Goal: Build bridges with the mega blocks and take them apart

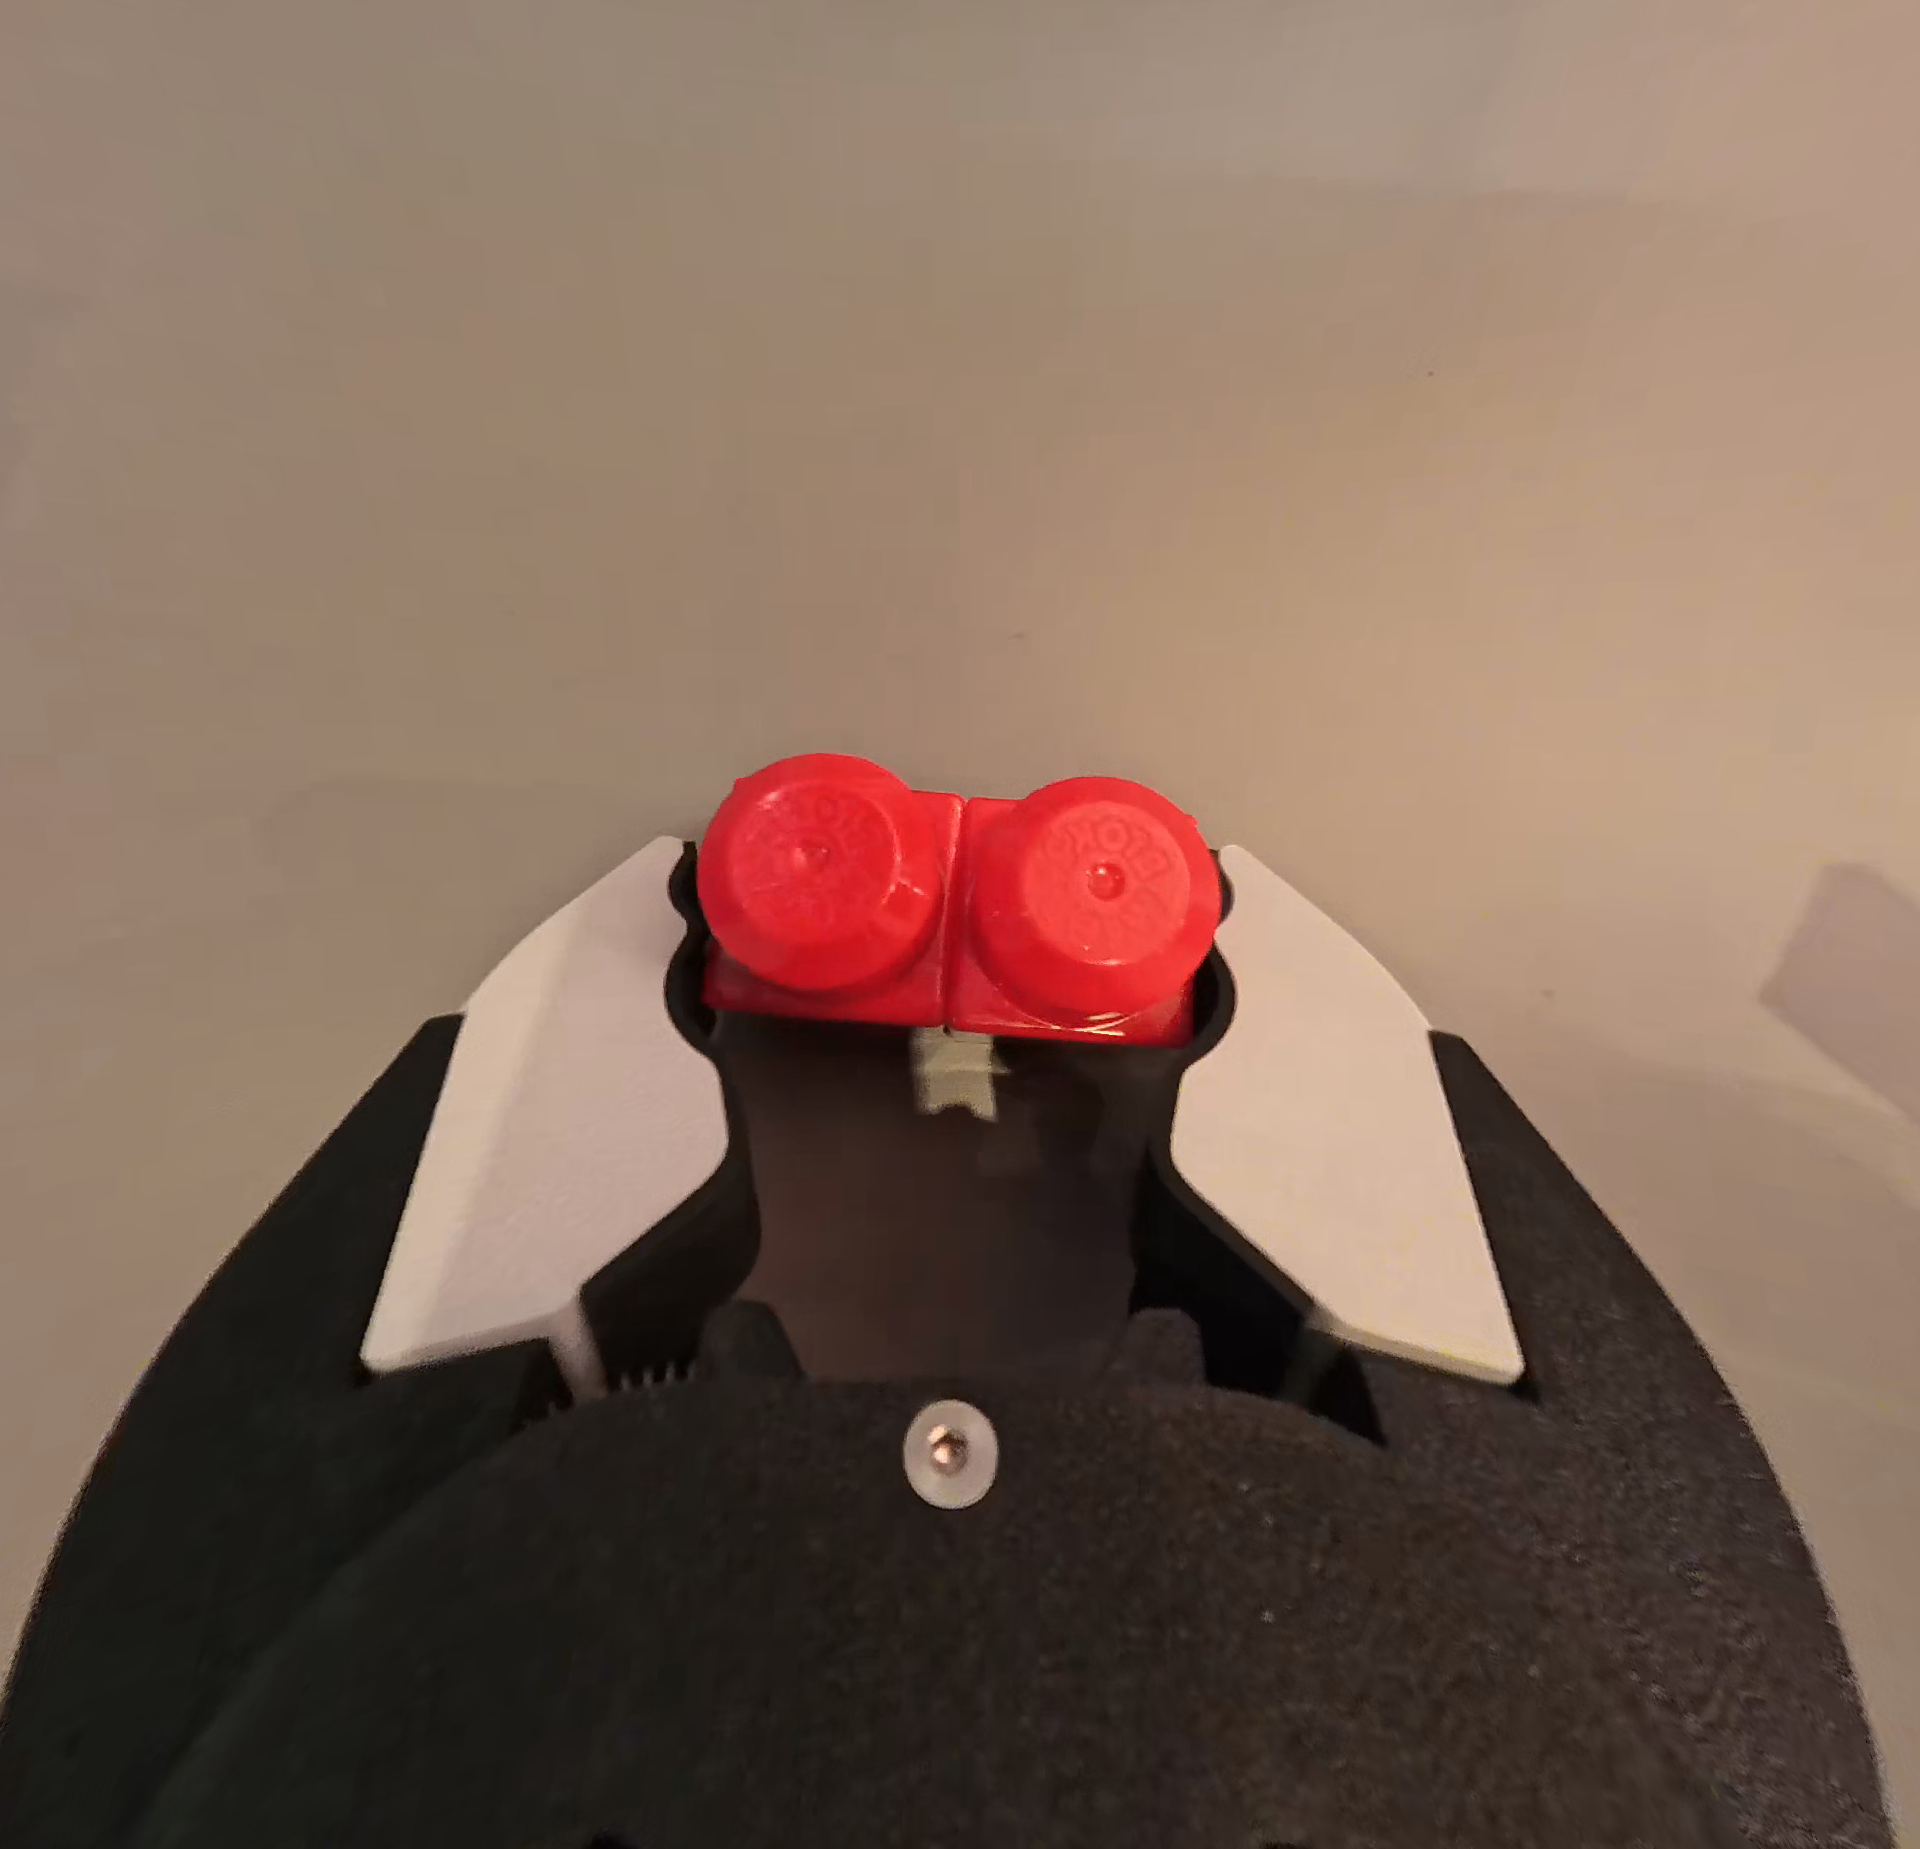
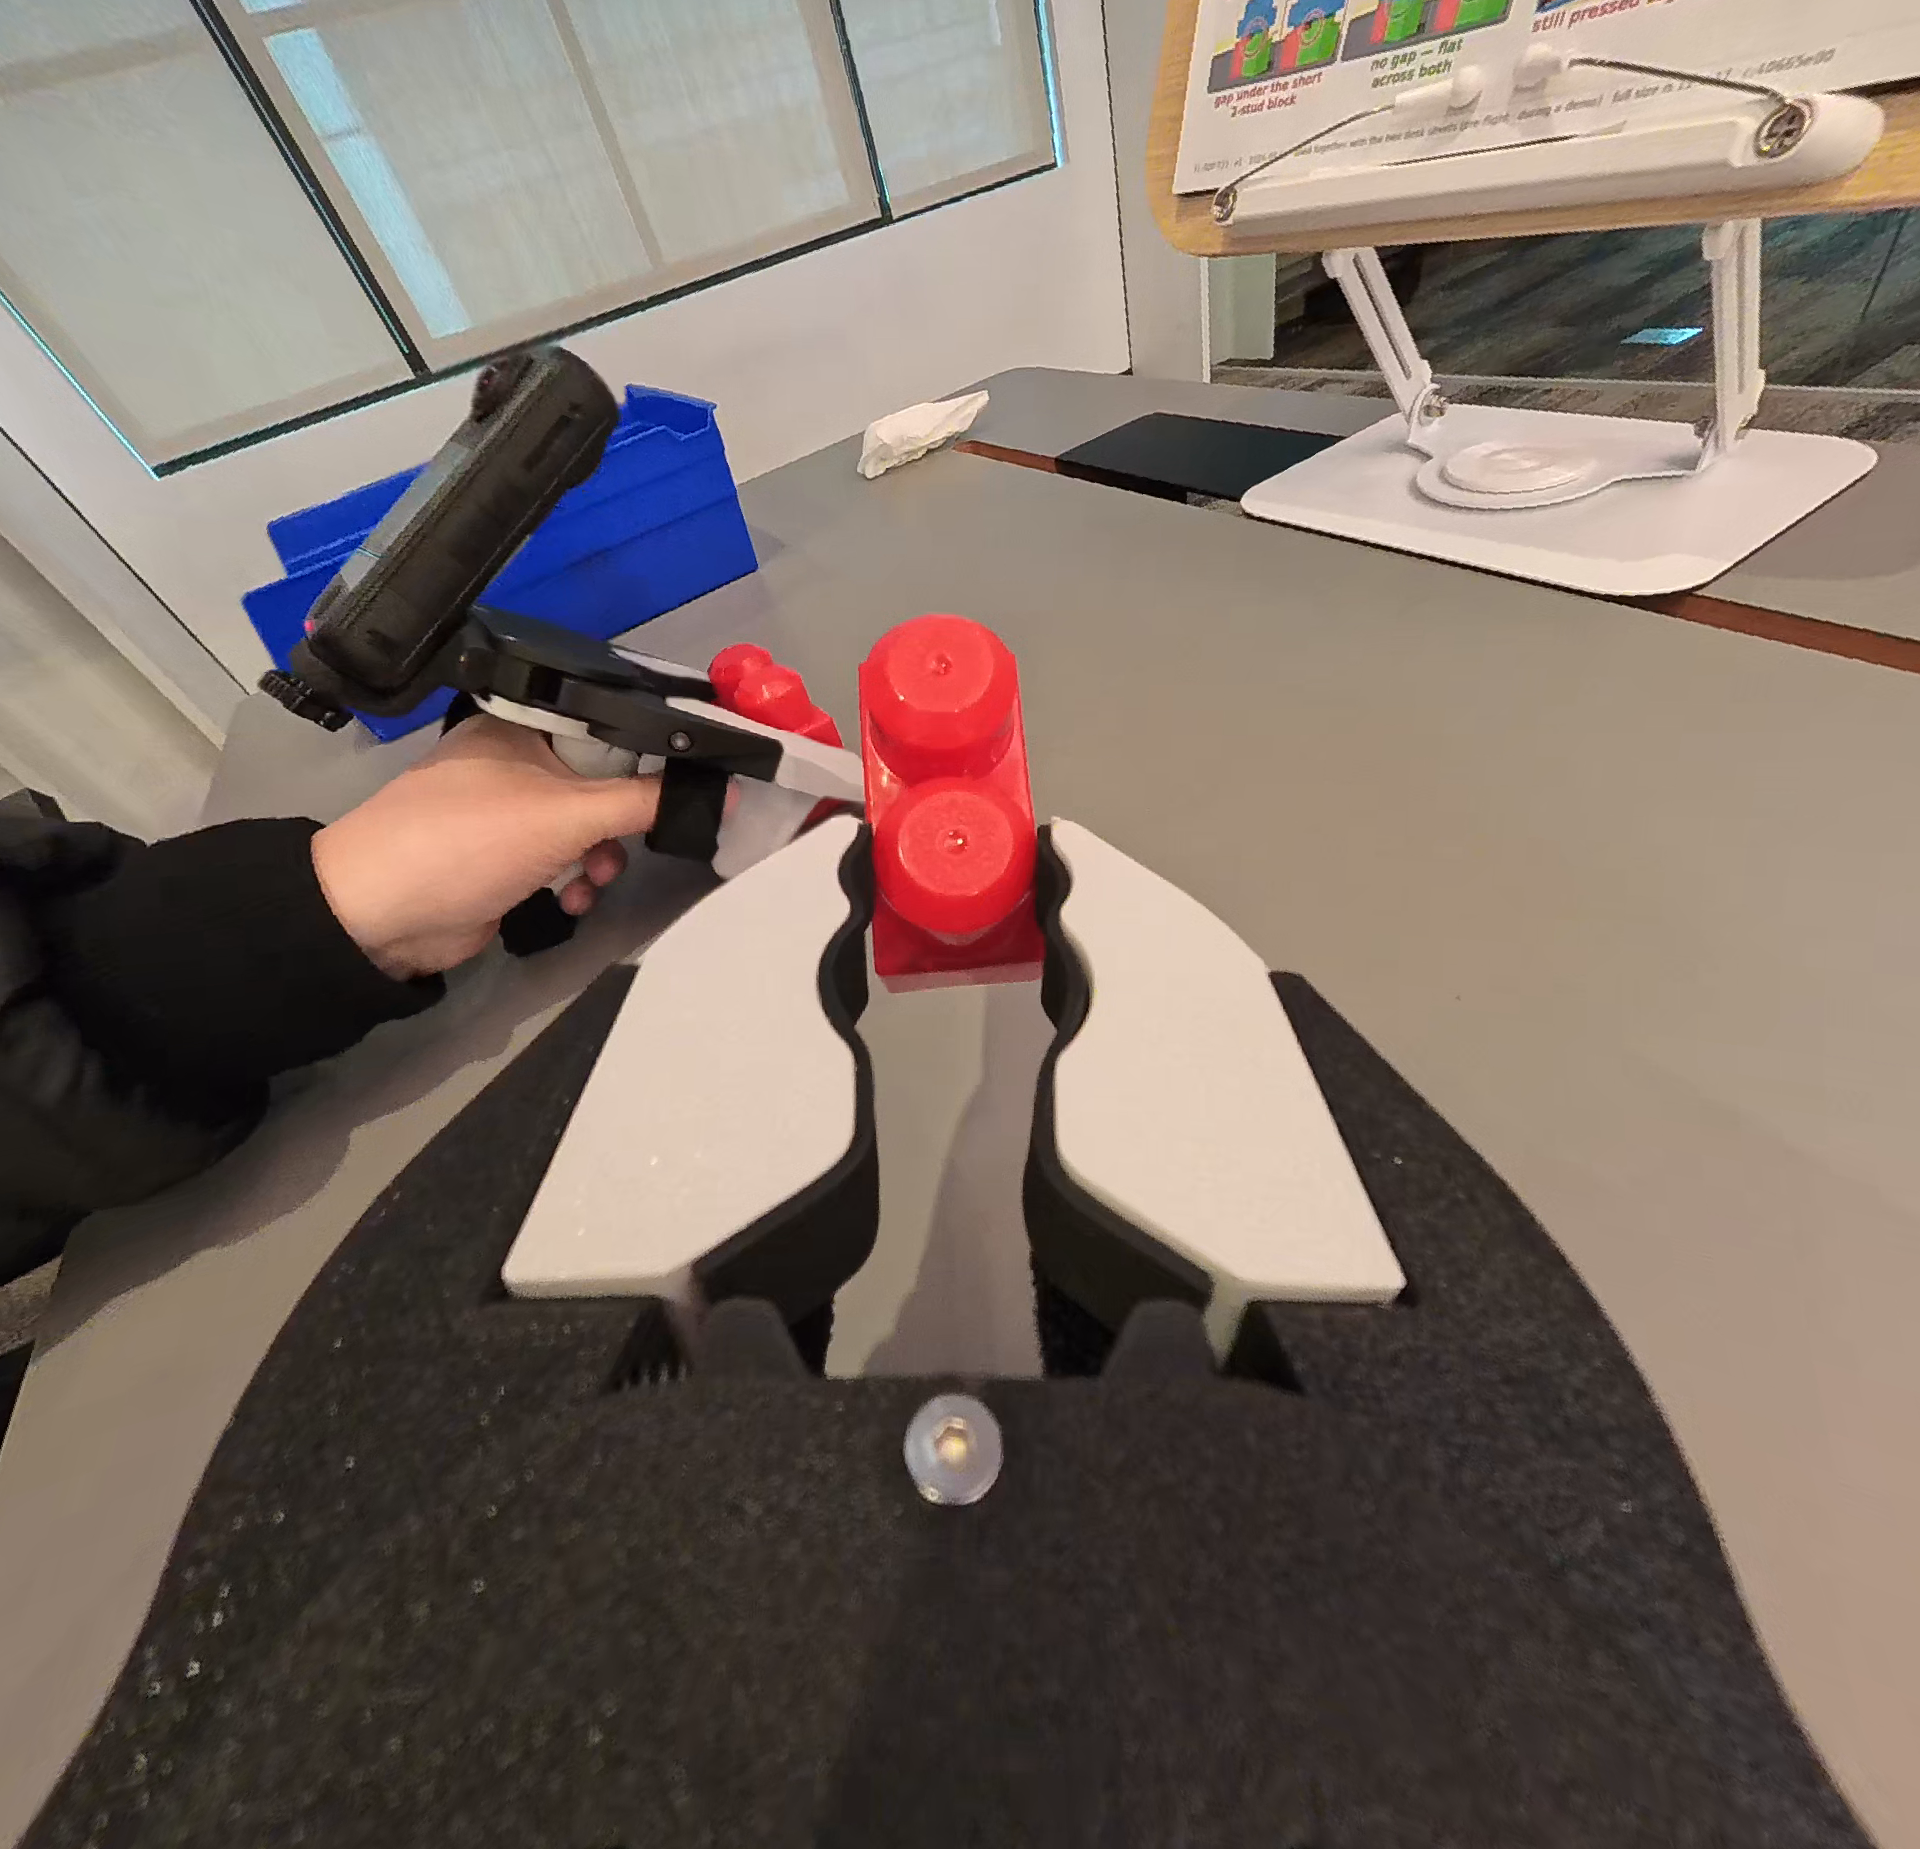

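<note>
In the left wrist view my left gripper (image 1: pixel 951 864) is shut on a red two-stud mega block piece (image 1: pixel 951 900). Its studs face the camera and a seam runs down its middle. It is held in the air in front of a plain beige wall. In the right wrist view my right gripper (image 2: pixel 951 843) is shut on a red two-stud block (image 2: pixel 945 760), gripped at its near stud, above the grey table (image 2: pixel 1455 864). The left gripper (image 2: pixel 790 734), held by a hand, is just left of it with its own red piece (image 2: pixel 774 693). The two red pieces are close together. Whether they touch is hidden.
A blue bin (image 2: pixel 644 511) stands at the table's far left by a window. A white stand (image 2: pixel 1558 490) holding an instruction sheet is at the back right. A crumpled tissue (image 2: pixel 920 433) and a black pad (image 2: pixel 1195 454) lie at the back. A black sleeve (image 2: pixel 156 968) is at the left.
</note>
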`<state>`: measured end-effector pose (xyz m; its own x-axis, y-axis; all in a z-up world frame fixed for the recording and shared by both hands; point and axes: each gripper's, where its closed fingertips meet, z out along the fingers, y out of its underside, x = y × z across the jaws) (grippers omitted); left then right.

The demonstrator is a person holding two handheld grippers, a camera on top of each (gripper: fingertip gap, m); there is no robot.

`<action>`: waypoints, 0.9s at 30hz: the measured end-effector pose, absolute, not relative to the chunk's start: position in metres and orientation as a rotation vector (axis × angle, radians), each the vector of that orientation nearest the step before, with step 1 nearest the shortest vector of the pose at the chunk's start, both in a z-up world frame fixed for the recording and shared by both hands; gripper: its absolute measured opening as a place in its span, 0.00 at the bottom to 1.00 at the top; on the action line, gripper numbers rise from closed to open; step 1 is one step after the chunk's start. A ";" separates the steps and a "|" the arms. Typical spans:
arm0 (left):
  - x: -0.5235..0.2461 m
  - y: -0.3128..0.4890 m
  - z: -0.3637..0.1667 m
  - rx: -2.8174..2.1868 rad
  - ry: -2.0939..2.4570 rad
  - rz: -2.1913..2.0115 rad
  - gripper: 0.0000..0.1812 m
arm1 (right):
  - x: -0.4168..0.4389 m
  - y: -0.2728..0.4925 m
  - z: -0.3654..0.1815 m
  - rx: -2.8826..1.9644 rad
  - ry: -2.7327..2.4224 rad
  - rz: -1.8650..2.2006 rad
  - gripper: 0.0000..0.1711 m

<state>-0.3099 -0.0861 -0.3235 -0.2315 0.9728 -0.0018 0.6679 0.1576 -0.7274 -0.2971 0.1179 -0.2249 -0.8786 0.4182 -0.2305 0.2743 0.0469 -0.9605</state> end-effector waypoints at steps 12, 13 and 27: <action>-0.285 -0.018 -0.282 -1.951 -1.136 0.914 0.49 | -0.269 0.074 -0.203 -0.696 -2.232 1.953 0.17; -0.283 -0.015 -0.284 -1.970 -1.132 0.898 0.49 | -0.264 0.062 -0.199 -0.687 -2.244 1.924 0.17; -0.289 -0.018 -0.270 -2.007 -1.175 0.908 0.49 | -0.256 -0.010 -0.203 -0.680 -2.231 1.542 0.17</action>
<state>-0.2891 -0.0184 -0.2698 0.3637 0.8992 -0.2432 0.4620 -0.4008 -0.7911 -0.2563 -0.0103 -0.2033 -0.8260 0.5637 0.0098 0.1902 0.2949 -0.9364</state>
